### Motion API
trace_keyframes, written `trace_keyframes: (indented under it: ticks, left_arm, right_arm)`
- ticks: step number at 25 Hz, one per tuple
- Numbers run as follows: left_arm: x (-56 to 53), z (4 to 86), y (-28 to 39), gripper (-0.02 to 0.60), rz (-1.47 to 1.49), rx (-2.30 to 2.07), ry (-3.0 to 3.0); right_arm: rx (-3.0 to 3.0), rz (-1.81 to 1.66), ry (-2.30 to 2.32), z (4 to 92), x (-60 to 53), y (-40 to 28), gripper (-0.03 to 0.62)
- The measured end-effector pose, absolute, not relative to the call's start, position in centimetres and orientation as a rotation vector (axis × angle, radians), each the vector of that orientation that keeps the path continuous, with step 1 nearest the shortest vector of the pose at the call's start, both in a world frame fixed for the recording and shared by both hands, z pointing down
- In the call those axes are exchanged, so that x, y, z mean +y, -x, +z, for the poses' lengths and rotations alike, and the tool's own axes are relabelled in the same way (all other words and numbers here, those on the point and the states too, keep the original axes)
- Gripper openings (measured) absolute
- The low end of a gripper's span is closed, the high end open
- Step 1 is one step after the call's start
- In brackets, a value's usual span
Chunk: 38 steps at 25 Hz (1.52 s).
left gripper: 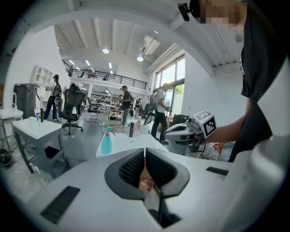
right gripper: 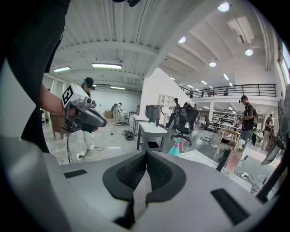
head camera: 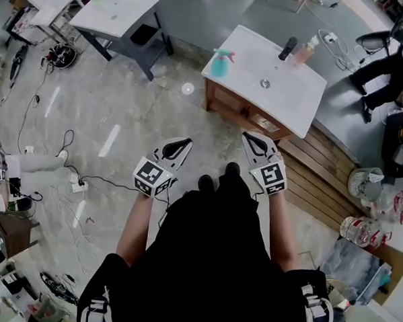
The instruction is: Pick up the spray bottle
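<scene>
Standing at the left corner of the tabletop point(head camera: 286, 94), the spray bottle point(head camera: 221, 62) is well apart from the left tool point(head camera: 187, 143) and right tool point(head camera: 246, 136), both closed and empty.

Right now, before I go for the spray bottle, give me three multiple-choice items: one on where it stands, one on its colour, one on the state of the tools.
1. Where does the spray bottle stand?
A. on the floor
B. at a corner of the white sink counter
C. on a chair

2. What colour is its body?
A. teal
B. yellow
C. black

3. How do the left tool and the right tool stand?
A. both shut, nothing held
B. both wide open
C. one shut on the bottle

Key:
1 B: the head view shows it upright at the counter's corner, ahead of the left tool.
2 A: it looks teal in all three views.
3 A: each gripper view shows the jaws together with nothing between them.
</scene>
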<state>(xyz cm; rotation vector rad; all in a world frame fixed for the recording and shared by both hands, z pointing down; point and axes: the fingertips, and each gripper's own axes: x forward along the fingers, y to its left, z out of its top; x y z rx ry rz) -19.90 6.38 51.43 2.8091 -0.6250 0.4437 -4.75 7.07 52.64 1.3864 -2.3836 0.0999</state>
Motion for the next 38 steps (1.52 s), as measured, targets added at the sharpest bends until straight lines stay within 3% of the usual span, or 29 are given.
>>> trace_keyframes:
  ticks: [38]
  left_arm:
    - [-18.4,52.2,8.4,0.029,0.468,-0.857,-2.713]
  right_arm:
    - [-2.496,0.107,-1.147,54.7,-19.4,-6.1,0.017]
